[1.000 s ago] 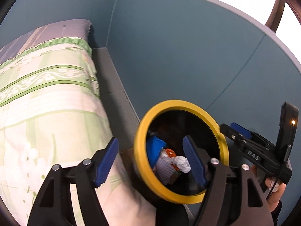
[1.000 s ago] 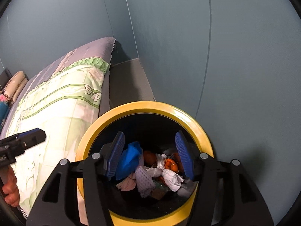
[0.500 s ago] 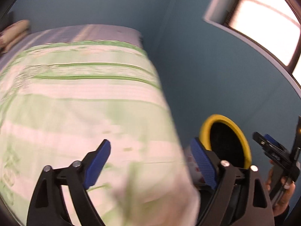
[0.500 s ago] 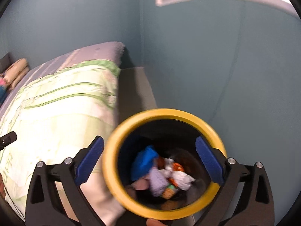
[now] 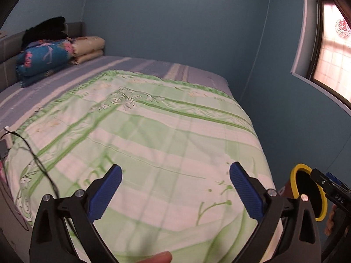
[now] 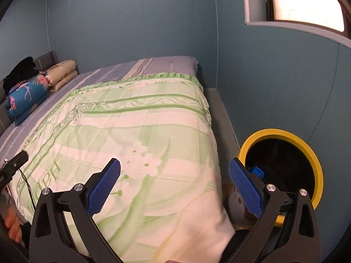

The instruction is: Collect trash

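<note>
Both the left tongs (image 5: 175, 188) and right tongs (image 6: 174, 186), with ribbed blue pads, are staying released above the soft green-striped quilt (image 6: 131, 135), the round yellow-rimmed bin (image 6: 307, 149) standing at right.

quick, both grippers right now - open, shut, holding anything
Left gripper: open, holding nothing, over the quilt.
Right gripper: open, holding nothing, between the quilt and the bin.
</note>
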`<action>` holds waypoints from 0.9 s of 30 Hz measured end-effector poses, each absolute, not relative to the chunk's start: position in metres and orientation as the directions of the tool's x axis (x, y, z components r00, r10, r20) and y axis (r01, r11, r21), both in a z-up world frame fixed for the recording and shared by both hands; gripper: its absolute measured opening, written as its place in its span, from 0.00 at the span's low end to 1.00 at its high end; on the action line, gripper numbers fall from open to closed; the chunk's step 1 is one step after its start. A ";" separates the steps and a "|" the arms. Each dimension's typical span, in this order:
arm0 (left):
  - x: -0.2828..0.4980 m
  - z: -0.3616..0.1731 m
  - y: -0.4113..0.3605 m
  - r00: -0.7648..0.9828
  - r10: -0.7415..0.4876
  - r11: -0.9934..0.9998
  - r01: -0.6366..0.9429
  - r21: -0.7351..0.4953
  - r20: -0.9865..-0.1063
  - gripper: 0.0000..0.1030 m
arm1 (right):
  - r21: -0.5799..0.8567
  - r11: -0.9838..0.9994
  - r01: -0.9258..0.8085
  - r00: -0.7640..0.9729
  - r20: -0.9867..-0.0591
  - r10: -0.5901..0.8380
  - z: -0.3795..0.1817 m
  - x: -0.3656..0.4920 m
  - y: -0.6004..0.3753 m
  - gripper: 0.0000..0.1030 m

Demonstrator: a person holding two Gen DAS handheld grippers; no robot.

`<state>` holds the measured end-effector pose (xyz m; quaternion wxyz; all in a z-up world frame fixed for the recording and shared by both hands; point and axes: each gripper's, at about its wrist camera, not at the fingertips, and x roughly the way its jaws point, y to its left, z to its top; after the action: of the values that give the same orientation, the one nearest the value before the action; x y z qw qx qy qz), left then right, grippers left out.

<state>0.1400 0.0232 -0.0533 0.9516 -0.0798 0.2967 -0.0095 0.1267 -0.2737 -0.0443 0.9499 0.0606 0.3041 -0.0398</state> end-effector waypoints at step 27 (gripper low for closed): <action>0.046 -0.012 -0.002 0.925 -0.077 0.994 0.043 -0.101 -0.372 0.92 | 0.044 0.951 0.306 0.922 -0.262 -0.284 -0.010 0.048 -0.239 0.92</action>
<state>0.0459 -0.0016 -0.0122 0.9800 -0.0455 0.1914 -0.0306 0.0475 -0.2394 -0.0102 0.9795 0.0418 0.1272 -0.1506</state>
